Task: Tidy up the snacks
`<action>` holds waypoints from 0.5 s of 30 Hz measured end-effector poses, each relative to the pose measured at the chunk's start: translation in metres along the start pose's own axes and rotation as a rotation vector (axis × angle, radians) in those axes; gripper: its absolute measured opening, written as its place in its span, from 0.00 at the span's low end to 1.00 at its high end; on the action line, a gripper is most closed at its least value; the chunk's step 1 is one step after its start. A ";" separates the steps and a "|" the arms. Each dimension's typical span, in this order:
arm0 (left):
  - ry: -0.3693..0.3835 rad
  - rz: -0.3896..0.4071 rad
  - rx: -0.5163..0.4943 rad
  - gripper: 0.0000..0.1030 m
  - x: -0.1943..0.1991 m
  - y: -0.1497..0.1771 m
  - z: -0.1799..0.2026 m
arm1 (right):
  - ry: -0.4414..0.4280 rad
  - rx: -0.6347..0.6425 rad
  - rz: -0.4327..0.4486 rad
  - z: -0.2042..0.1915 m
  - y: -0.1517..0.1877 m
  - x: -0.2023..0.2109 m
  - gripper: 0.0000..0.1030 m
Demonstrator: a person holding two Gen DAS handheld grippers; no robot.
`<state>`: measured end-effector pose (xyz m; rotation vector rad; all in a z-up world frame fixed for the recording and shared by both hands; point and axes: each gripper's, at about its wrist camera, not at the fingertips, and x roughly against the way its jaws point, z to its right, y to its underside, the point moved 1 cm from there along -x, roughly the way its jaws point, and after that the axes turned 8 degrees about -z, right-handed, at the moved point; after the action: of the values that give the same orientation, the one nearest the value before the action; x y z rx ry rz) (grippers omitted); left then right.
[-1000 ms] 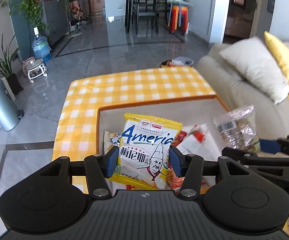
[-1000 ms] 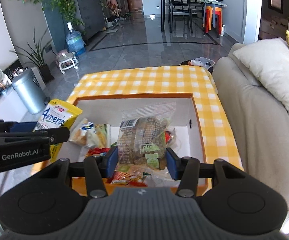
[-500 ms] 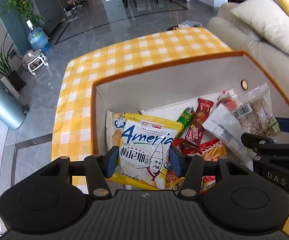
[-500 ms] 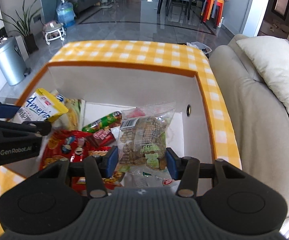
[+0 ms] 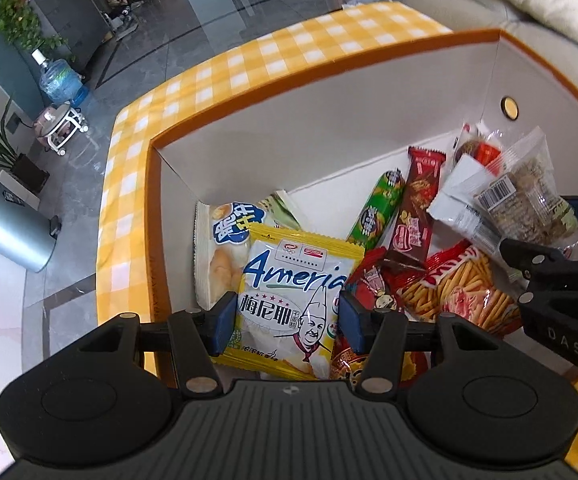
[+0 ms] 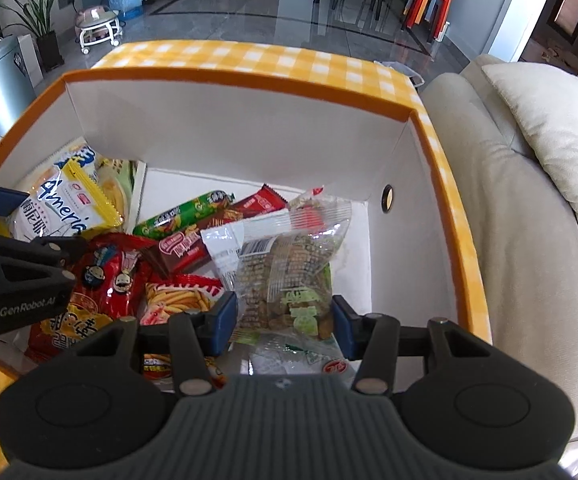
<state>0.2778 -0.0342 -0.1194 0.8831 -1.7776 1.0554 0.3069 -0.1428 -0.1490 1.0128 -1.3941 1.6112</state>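
Note:
My left gripper (image 5: 287, 322) is shut on a yellow "Ameria" snack packet (image 5: 293, 280) and holds it low inside the left side of an orange-rimmed white box (image 5: 289, 76). My right gripper (image 6: 283, 324) is shut on a clear bag of brown snack pieces (image 6: 285, 276) and holds it inside the right side of the box (image 6: 249, 80). The yellow packet (image 6: 65, 208) and the left gripper also show at the left of the right wrist view. The clear bag (image 5: 525, 196) also shows at the right of the left wrist view.
Several snacks lie in the box: a green roll (image 5: 377, 208), a dark red bar (image 5: 417, 208), a red fries bag (image 5: 457, 284), a bread packet (image 5: 225, 240). The box stands on a yellow checked tablecloth (image 5: 249, 68). A sofa (image 6: 529, 220) is to the right.
Both grippers have moved forward and down into the box with their packets still held. The box interior now fills both views.

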 end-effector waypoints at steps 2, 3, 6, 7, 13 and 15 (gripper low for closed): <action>-0.002 -0.002 -0.007 0.59 -0.002 0.000 0.001 | -0.001 -0.004 -0.006 0.000 0.000 -0.002 0.47; -0.001 -0.002 -0.009 0.59 -0.002 0.000 0.001 | -0.001 -0.004 -0.006 0.000 0.000 -0.003 0.47; -0.004 -0.005 -0.016 0.59 -0.003 0.000 0.002 | -0.002 -0.003 -0.008 0.001 0.000 -0.003 0.48; -0.006 -0.007 -0.019 0.60 -0.004 0.000 0.003 | -0.003 -0.005 -0.008 0.001 0.000 -0.003 0.48; -0.015 0.003 -0.027 0.65 -0.001 -0.001 0.004 | 0.002 -0.016 -0.002 0.006 0.001 0.002 0.48; -0.021 0.016 -0.029 0.65 0.003 0.001 0.005 | 0.000 -0.014 0.008 0.006 0.001 0.007 0.50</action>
<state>0.2740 -0.0386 -0.1180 0.8663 -1.8157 1.0311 0.3034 -0.1481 -0.1427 1.0001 -1.4090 1.6048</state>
